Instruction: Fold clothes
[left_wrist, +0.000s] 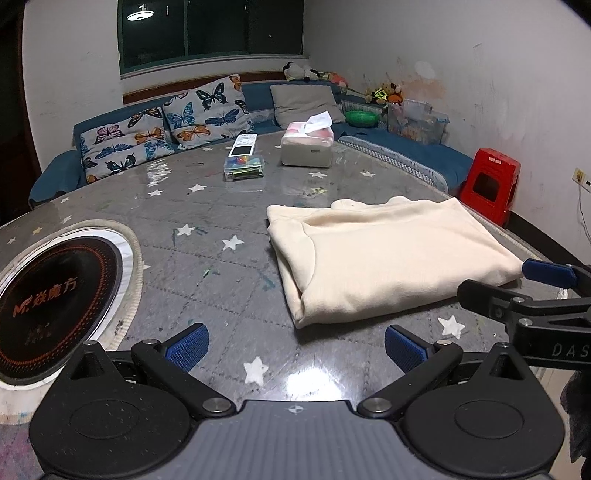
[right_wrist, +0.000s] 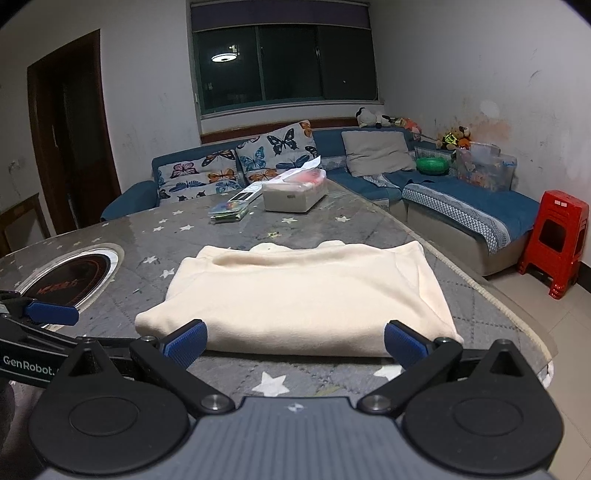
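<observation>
A cream sweater (left_wrist: 391, 258) lies folded into a thick, smooth rectangle on the star-patterned surface (left_wrist: 221, 266), near its right edge. The left claw (left_wrist: 295, 347) is spread wide over bare surface just beside the fold. The right claw (right_wrist: 295, 343) is spread too, empty, at the sweater's near edge. Only the right view shows a dark door (right_wrist: 70, 136).

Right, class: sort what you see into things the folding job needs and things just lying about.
Job: garment; left gripper; right gripper.

Lying about: tissue box; remote; clear case; cooktop; red stool; cushions.
</observation>
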